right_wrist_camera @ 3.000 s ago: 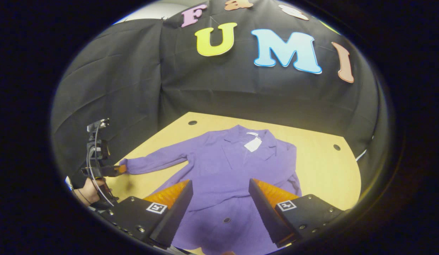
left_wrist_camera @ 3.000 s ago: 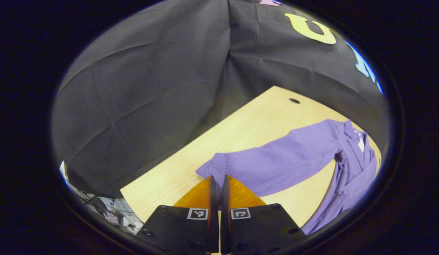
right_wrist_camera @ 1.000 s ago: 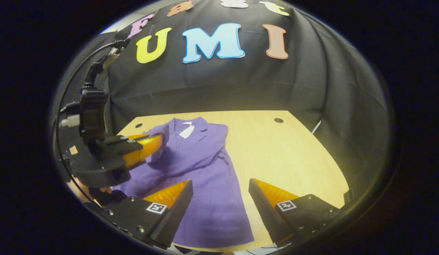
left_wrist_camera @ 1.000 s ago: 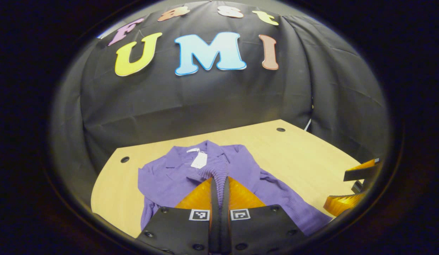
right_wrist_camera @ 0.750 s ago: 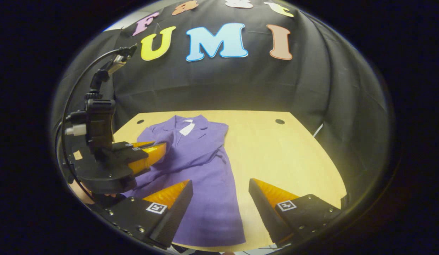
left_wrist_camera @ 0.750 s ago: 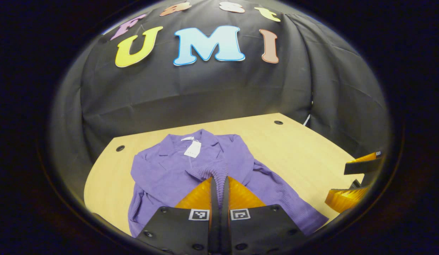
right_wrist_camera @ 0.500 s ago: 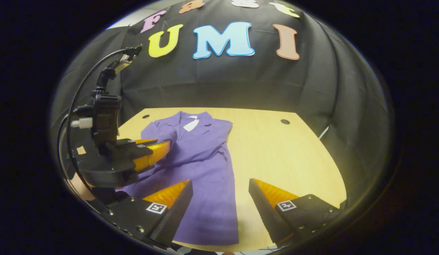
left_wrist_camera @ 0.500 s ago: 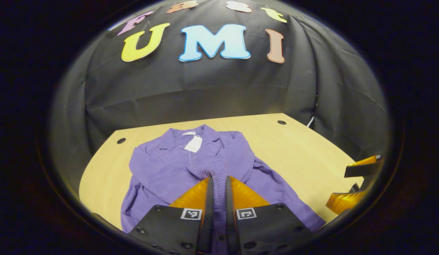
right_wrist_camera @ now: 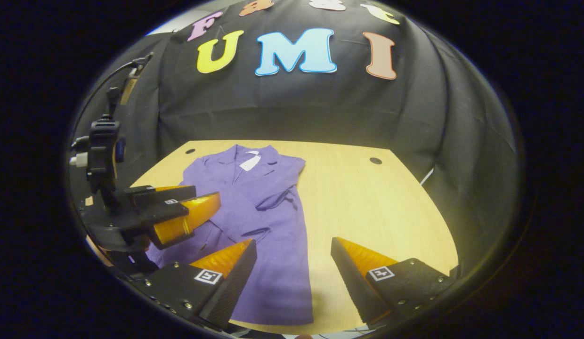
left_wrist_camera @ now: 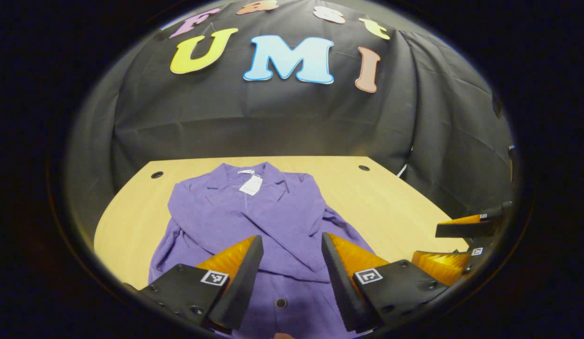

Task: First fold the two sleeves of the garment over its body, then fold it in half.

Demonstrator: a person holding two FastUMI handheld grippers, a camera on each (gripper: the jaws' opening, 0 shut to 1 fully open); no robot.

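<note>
A purple garment (left_wrist_camera: 235, 214) with a white tag at its collar lies flat on the wooden table (left_wrist_camera: 395, 202), collar toward the back wall. One sleeve (left_wrist_camera: 282, 235) lies folded diagonally across its body. My left gripper (left_wrist_camera: 292, 240) hangs open just above the garment's lower half, nothing between its fingers. In the right gripper view the garment (right_wrist_camera: 263, 207) lies left of centre, and the left gripper (right_wrist_camera: 205, 200) hovers over its left side. My right gripper (right_wrist_camera: 294, 245) is open above the garment's near right edge and bare table. It also appears at the right edge as the right gripper (left_wrist_camera: 454, 245).
Black cloth walls close the table at the back and sides. Small round holes (left_wrist_camera: 156, 174) (left_wrist_camera: 364, 167) sit near the table's far corners. Bare wood (right_wrist_camera: 367, 207) stretches to the right of the garment. A hand holds the left gripper at the lower left.
My left gripper carried the sleeve from the left over the garment's body, then opened and let it go. The sleeve now rests on the body. My right gripper stayed open.
</note>
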